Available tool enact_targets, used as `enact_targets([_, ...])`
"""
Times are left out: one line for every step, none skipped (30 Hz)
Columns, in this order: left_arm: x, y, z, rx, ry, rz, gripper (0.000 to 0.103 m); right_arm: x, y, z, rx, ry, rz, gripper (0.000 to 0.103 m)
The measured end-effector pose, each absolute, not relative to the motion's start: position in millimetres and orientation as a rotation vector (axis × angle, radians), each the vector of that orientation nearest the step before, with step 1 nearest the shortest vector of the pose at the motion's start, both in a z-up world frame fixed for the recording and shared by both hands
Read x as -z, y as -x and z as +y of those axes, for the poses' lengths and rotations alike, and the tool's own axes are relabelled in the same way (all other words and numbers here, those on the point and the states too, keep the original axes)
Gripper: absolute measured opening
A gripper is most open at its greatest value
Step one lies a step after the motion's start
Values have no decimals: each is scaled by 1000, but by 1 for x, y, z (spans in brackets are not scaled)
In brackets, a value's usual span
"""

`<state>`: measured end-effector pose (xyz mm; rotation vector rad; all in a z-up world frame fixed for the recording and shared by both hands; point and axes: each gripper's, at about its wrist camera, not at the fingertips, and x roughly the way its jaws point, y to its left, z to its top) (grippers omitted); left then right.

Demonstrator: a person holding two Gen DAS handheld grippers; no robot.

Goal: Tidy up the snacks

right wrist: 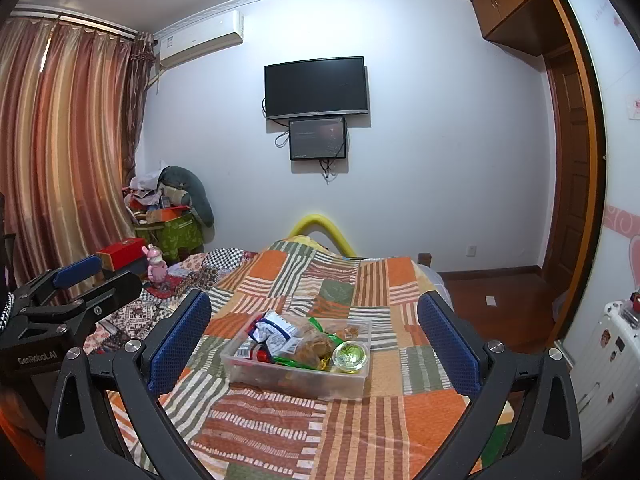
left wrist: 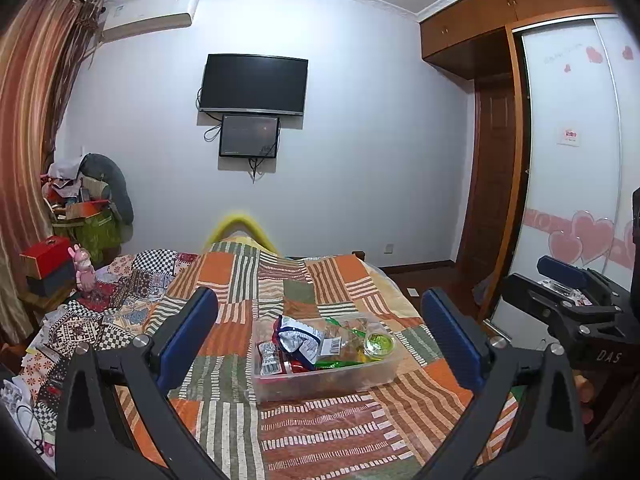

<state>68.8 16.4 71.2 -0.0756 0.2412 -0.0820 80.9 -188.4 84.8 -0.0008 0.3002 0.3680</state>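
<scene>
Left wrist view: clear snack bin mid-bedspread, ahead between the spread, empty left gripper fingers; right gripper likewise released.

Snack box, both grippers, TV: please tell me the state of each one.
Clear plastic box: no lid on it, holds snack packets, sits on the patchwork blanket.
Small green-lidded cup: closed, inside the box.
Left gripper: open, empty.
Right gripper: open, empty.
TV: screen dark.
</scene>
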Motion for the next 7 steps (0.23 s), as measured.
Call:
enact_targets([-71,-69,16,83,78,241,103,-85,-82,-189,-370,0,302,103])
enact_targets([-70,-69,17,85,79,242,103,-85,-82,-190,-372,-2,303,103])
enact_targets([-70,-69,17,86,81,242,103,-85,-82,-190,-373,-3,304,103])
enact_targets([-69,-70,17,87,82,243,103,-85,-82,-190,-371,-3,302,103])
enact_targets([-69,-69,17,88,81,245,103,-85,-82,-190,-370,-2,302,103])
enact_targets([-69,-70,17,88,81,247,103,-85,-82,-190,-370,-2,303,103])
enact_targets([-69,-71,17,90,79,252,103,-84,-82,-190,-370,-3,303,103])
